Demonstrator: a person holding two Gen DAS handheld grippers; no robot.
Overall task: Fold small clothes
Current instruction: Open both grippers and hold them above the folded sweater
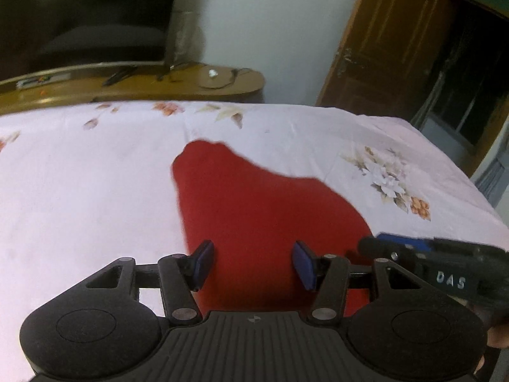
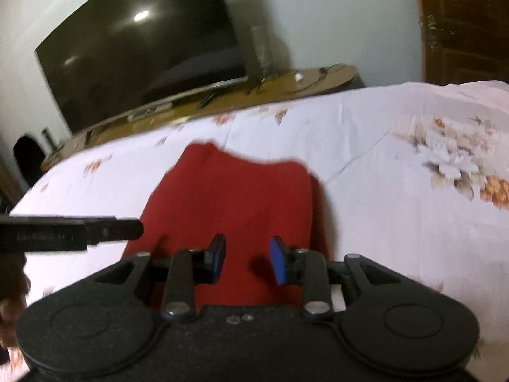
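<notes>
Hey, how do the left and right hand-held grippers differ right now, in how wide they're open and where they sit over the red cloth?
The left hand-held gripper stands wider open; the right hand-held gripper has a narrower gap. The left sits by the red garment's left edge, with bedsheet beside its left finger; the right sits further in. Shared: blue pads, both open, both empty.

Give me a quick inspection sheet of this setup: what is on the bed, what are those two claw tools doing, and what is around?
Surface: bed sheet, pale with flower prints, lightly creased.
Job's things: one red garment lying on the sheet; fold state unclear.
Clutter: nothing seen on the bed besides the garment.
Grippers: left gripper and right gripper both open, above the garment's near end, holding nothing.
Cables: thin cords on the wooden stand.
Surroundings: dark television, wooden door, white wall.
</notes>
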